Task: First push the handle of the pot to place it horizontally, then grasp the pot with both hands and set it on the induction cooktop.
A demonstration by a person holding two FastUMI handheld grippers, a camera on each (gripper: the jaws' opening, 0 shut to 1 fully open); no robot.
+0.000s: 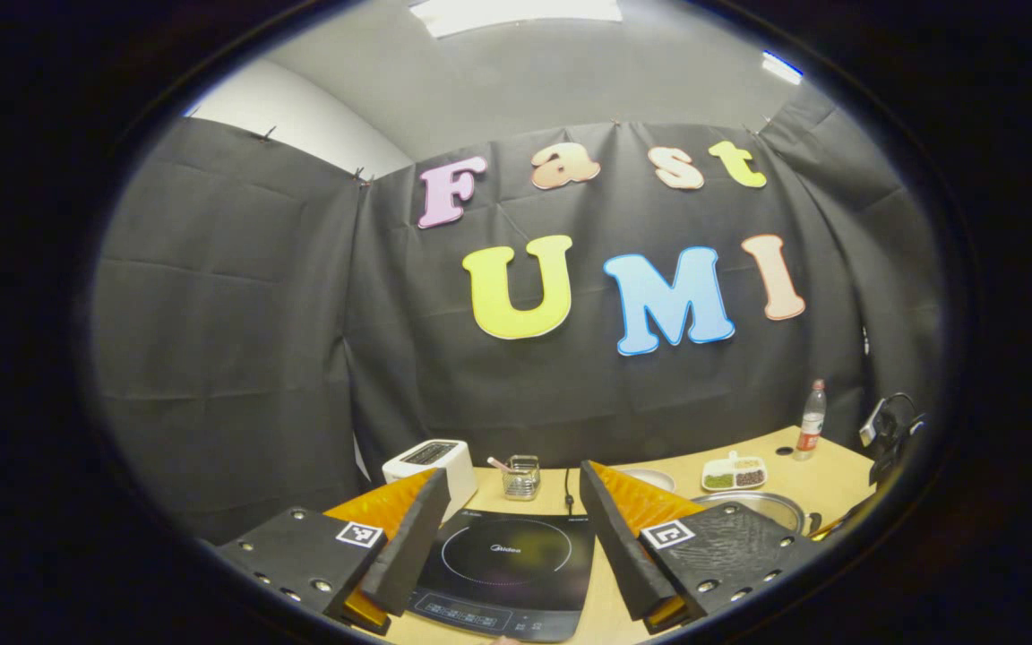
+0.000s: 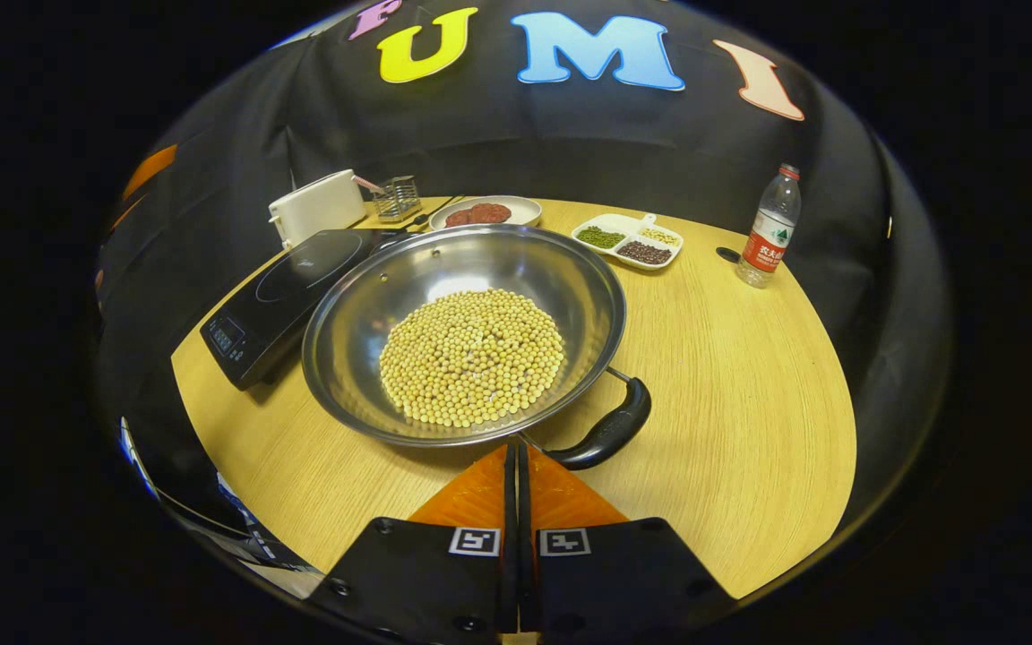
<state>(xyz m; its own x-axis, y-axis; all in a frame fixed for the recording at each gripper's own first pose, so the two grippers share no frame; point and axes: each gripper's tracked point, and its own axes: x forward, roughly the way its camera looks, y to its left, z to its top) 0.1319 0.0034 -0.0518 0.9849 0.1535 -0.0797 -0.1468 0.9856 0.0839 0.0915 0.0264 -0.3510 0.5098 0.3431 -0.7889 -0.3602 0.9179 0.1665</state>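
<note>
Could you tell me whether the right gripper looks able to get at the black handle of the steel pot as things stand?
Probably yes. The right gripper, fingers shut together, sits just short of the black curved handle of the steel pot of yellow beans, and only bare wooden table lies between them.

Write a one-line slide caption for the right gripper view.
Right gripper, fingers together, beside the black handle of a bean-filled steel pot next to the induction cooktop.

Cooktop (image 2: pixel 288 291) touches pot (image 2: pixel 462 331) — right side free.
</note>
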